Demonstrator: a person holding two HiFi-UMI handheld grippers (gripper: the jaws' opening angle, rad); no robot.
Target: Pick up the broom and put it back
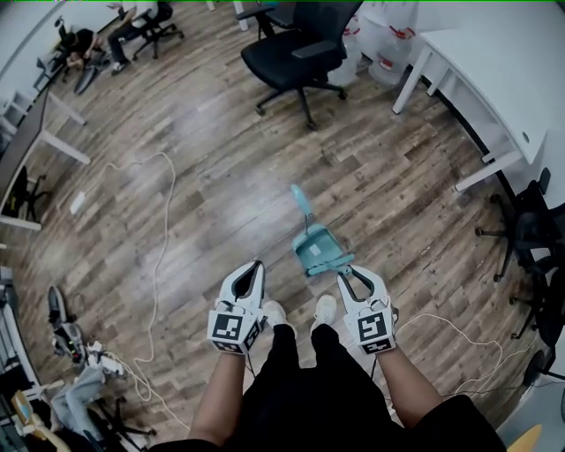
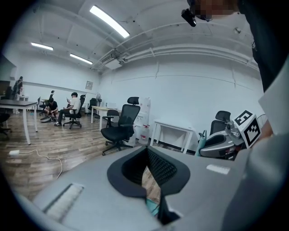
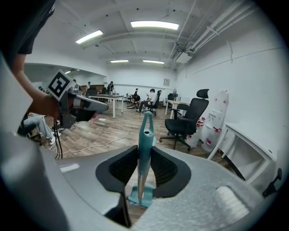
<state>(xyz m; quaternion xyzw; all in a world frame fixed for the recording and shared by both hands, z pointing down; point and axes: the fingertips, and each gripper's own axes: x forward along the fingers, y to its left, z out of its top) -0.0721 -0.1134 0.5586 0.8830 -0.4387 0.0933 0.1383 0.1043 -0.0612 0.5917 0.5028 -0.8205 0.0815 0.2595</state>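
A teal broom (image 1: 314, 247) stands almost upright on the wood floor just ahead of my feet, its handle leaning away from me. In the right gripper view its handle (image 3: 145, 135) runs up between the two pads, and the brush head (image 3: 142, 197) rests on the floor below. My right gripper (image 1: 351, 275) (image 3: 144, 162) is shut on that handle. My left gripper (image 1: 253, 269) (image 2: 151, 173) hangs beside it to the left, open, with only floor and a bit of teal showing through its gap. The left gripper view catches the right gripper (image 2: 221, 144) with the teal handle at its tip.
A black office chair (image 1: 296, 53) stands on the floor ahead. A white desk (image 1: 494, 71) runs along the right, with dark chairs (image 1: 530, 229) nearer me. A white cable (image 1: 159, 265) snakes over the floor at left. People sit at the far left (image 1: 132, 26).
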